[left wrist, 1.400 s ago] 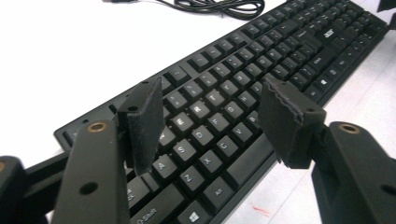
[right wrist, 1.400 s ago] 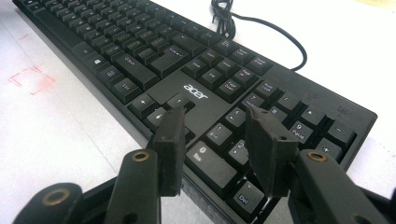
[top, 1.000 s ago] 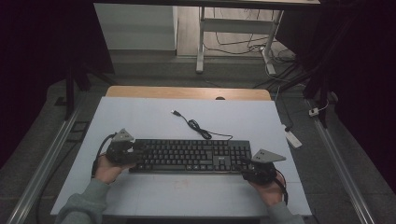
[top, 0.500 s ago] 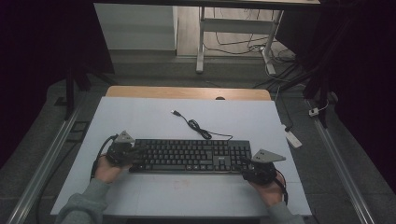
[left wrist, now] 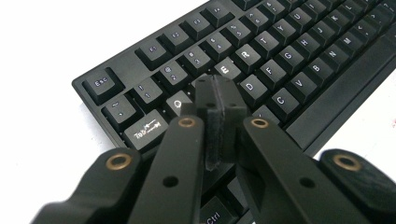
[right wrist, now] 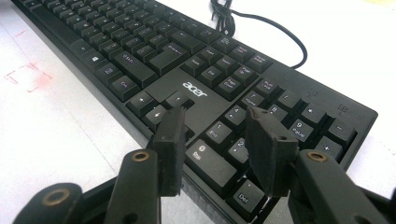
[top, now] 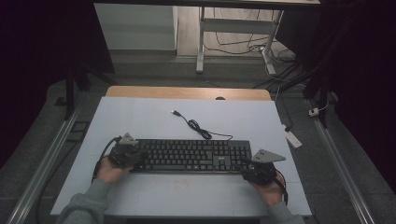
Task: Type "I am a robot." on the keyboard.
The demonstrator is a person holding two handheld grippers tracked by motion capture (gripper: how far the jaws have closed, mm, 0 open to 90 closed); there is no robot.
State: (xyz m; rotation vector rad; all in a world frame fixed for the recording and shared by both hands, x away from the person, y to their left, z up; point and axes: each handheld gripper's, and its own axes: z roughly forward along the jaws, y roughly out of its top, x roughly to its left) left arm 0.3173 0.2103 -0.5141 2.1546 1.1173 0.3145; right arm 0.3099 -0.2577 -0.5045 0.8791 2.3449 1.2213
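Since the earlier frame the left gripper (left wrist: 219,105) has clapped its jaws together, empty, seemingly to tap the keyboard (top: 187,155) lying low-centre on the table (top: 140,116), while the right gripper (right wrist: 215,140) hangs half-open over its numpad end.

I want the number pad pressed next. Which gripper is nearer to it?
Right. The right gripper hangs with open jaws over the number pad at the keyboard's right end. The left gripper, jaws shut, sits over the letter keys at the far left end.
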